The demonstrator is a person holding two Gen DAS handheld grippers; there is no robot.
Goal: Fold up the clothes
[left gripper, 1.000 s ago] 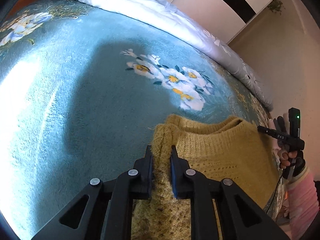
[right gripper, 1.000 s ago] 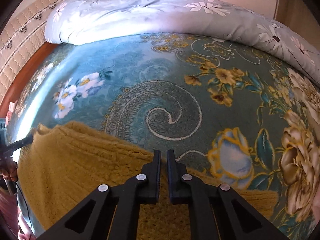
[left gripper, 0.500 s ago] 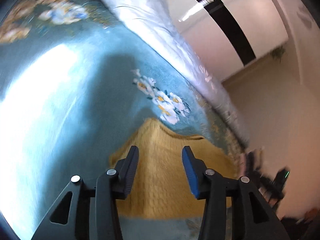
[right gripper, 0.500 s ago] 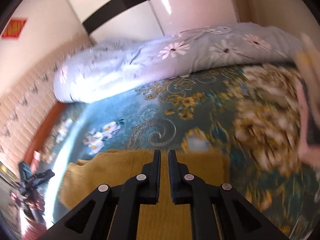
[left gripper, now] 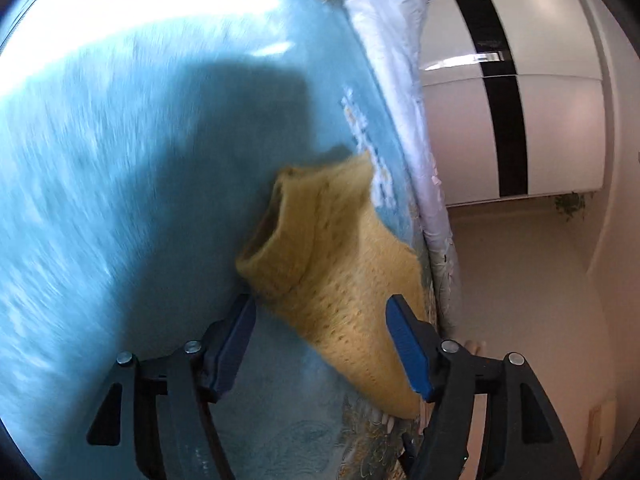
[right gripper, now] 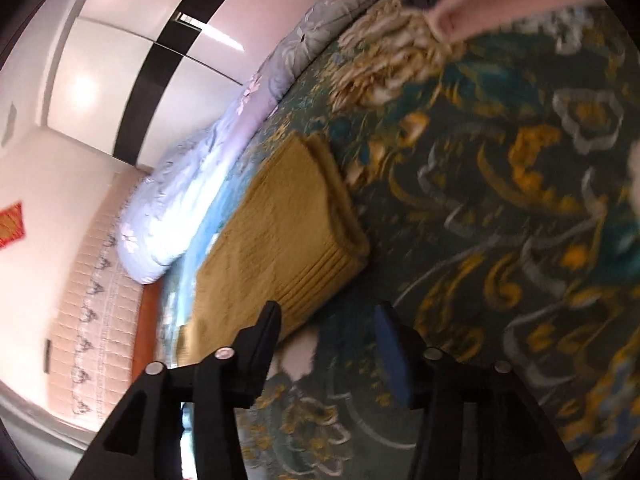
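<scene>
Yellow knit sweater (right gripper: 280,232) lies folded on the bed (right gripper: 500,208), blurred. Our left gripper (left gripper: 320,344) and right gripper (right gripper: 328,344) spread their fingers, empty; a sleeve (right gripper: 500,0) is cut off at 1 o'clock.

Motion blur smears the blue bedspread (left gripper: 120,208) in the left wrist view, so its pattern cannot be read. In the right wrist view a pink sleeve (right gripper: 500,4) is blurred and cut by the top edge.
</scene>
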